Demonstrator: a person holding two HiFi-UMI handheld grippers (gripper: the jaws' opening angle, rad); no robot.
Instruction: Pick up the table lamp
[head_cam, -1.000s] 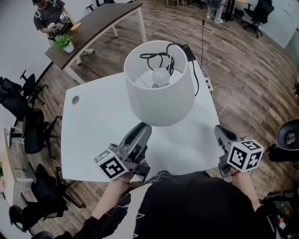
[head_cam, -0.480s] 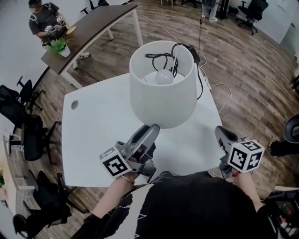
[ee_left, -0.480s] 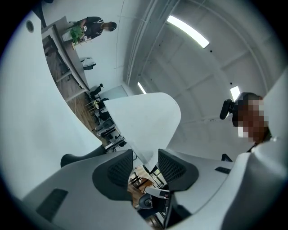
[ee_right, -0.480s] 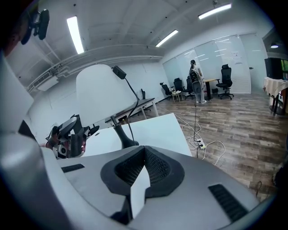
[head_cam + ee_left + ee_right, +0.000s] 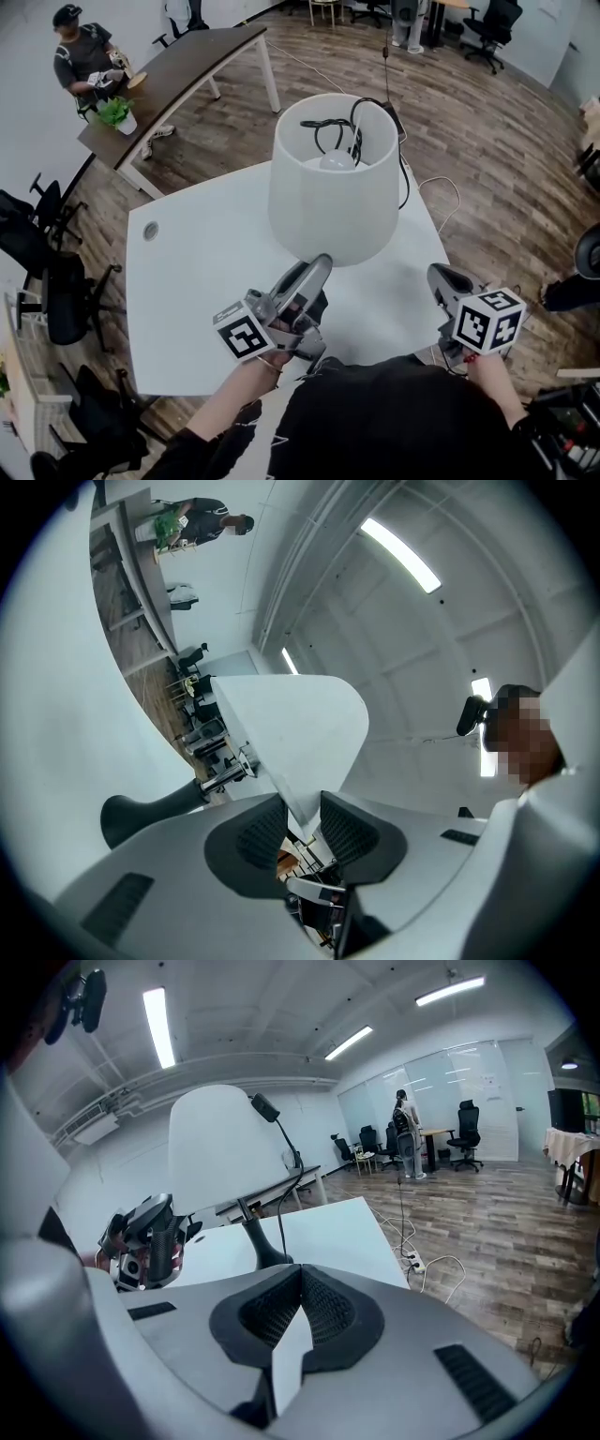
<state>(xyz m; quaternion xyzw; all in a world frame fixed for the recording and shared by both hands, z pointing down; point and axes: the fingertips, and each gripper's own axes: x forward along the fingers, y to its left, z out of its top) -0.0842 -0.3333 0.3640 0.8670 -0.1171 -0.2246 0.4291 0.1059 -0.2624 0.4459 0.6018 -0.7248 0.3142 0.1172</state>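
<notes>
My left hand-held gripper (image 5: 319, 267) is closing, jaws either side of the near lower shade rim of the table lamp (image 5: 333, 202), which stands toward the counter's (image 5: 187, 272) far right. My right hand-held gripper (image 5: 442, 278) is closed and empty, near right.

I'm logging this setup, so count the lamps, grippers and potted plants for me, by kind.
Table lamp: 1
Grippers: 2, left gripper closing with the shade rim between its jaws, right gripper shut, empty
Potted plant: 1
Total: 4
</notes>
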